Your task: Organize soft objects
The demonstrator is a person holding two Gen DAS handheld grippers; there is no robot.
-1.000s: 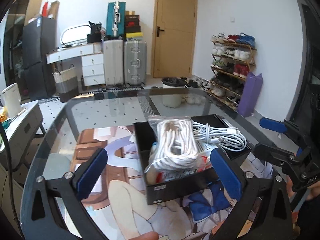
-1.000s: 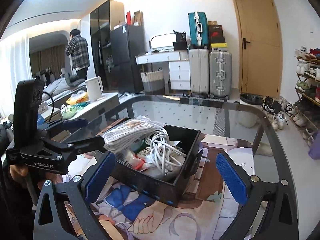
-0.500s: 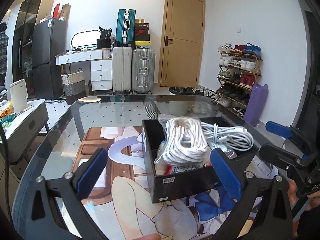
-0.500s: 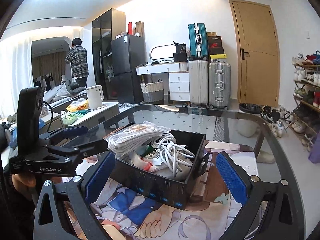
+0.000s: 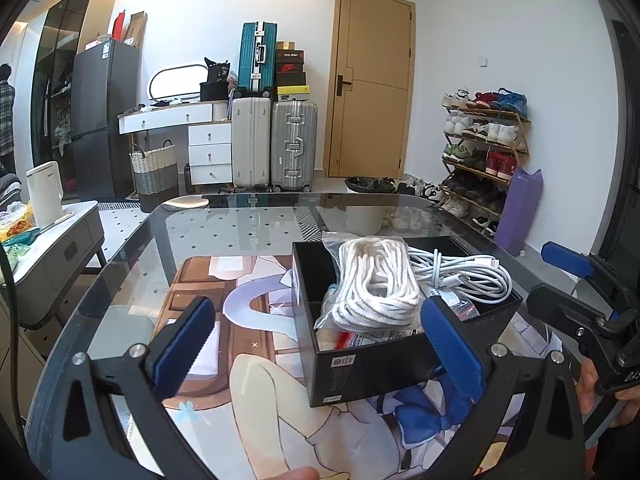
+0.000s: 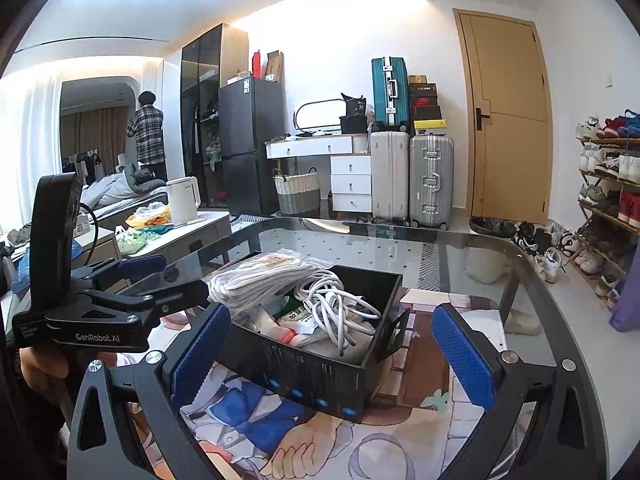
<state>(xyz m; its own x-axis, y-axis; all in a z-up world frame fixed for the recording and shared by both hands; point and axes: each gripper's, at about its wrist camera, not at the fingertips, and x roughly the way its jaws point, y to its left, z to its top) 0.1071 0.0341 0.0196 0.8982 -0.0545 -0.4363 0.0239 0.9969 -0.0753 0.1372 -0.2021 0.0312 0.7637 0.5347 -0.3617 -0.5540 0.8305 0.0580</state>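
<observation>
Compared with a second ago: pulled back and raised a little, so the black box sits lower and further right between the left claw pads, and more of the door and ceiling shows above. Contents unchanged.

Left claw spread wide, gripping nothing; ribbed blue pads on black angular arms. Right claw likewise spread wide and empty, seen also from the left view at the right edge.

Black box: rigid, rectangular, matte cardboard-like walls, open top, resting on the printed mat that covers the glass bench. Inside, a clear crinkled plastic bag holding a coil of white braided rope, thick and striped with grey. Just beside it, a bundle of smooth white charging cable looped and tied in the middle, lying against the box's far right wall. Under these, flat packets with red and white print, partly hidden.

Bench top glossy, dark-rimmed, rounded at the corners.
</observation>
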